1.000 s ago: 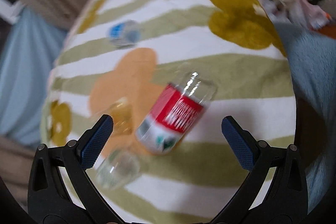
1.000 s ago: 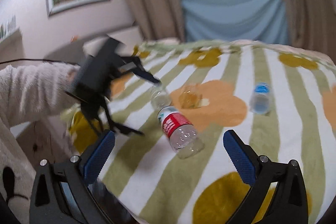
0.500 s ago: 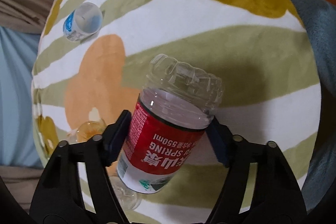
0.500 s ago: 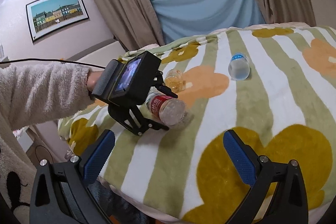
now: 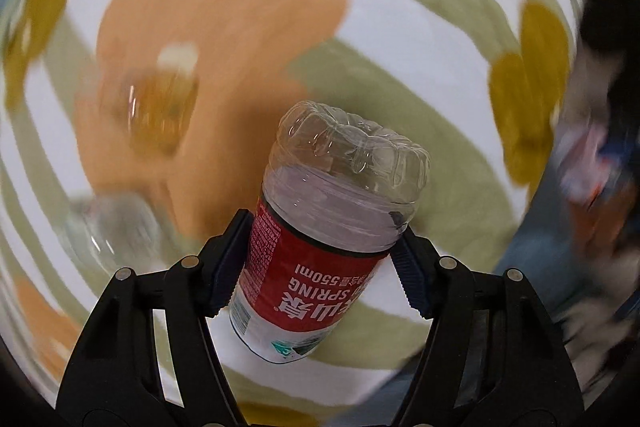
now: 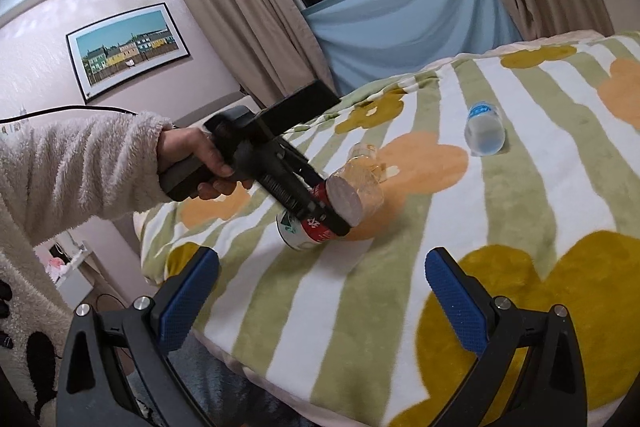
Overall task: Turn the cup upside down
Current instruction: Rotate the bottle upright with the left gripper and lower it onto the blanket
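Left gripper is clamping the cup, a cut-off clear bottle with a red label, fingers pressing both sides of the label. Cup is lifted off the bed, tilted, closed lumpy base pointing away from the camera. In the right view the hand is holding the left gripper and cup above the striped blanket. Amber cup is lying blurred behind, blue-label cup well apart. Right gripper is hanging wide, gripping nothing.
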Motion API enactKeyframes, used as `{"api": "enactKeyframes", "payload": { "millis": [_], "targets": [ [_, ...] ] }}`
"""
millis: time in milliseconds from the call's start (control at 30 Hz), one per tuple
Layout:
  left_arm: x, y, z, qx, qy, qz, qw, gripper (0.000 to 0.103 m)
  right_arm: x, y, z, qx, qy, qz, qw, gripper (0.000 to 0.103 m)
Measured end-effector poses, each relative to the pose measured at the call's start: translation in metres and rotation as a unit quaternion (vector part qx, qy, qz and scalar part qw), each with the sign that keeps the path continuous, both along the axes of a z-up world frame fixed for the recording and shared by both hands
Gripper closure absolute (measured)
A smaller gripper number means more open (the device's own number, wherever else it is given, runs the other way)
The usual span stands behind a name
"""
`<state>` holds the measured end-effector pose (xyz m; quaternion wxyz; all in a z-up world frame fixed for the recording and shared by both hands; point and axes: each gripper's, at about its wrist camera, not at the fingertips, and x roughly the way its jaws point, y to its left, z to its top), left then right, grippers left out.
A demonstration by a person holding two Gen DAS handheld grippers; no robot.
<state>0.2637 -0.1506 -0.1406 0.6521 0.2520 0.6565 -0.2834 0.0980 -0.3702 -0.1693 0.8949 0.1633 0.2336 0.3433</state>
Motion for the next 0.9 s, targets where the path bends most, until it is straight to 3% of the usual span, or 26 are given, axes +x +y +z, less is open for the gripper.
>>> {"api": "enactKeyframes", "payload": {
  "millis": [133, 300, 367, 467, 567, 633, 900],
  "targets": [
    [0.007, 0.016, -0.012, -0.017, 0.027, 0.069, 0.9971, 0.039, 0.0, 0.003, -0.005, 0.009, 0.007, 0.003, 1.0, 0.0],
    [0.016, 0.019, -0.016, -0.016, 0.026, 0.094, 0.9951, 0.037, -0.001, 0.009, -0.004, -0.009, 0.01, -0.006, 1.0, 0.0],
    [0.015, 0.018, -0.016, -0.004, 0.026, 0.088, 0.9958, 0.036, -0.003, 0.01, -0.002, -0.015, 0.005, -0.01, 1.0, 0.0],
    [0.011, 0.013, -0.011, 0.019, 0.001, 0.067, 0.9976, 0.025, -0.005, 0.01, 0.0, -0.014, 0.003, -0.012, 1.0, 0.0],
    [0.012, 0.005, 0.004, 0.014, -0.029, 0.048, 0.9983, 0.015, -0.005, 0.009, 0.0, -0.011, 0.002, -0.013, 1.0, 0.0],
    [0.015, -0.002, 0.008, 0.017, -0.037, 0.038, 0.9985, 0.015, -0.006, 0.008, -0.001, -0.01, 0.004, -0.013, 1.0, 0.0],
    [0.02, -0.021, -0.006, 0.058, 0.013, 0.03, 0.9978, 0.015, -0.006, 0.003, -0.004, -0.006, 0.009, -0.022, 1.0, 0.0]
  ]
}}
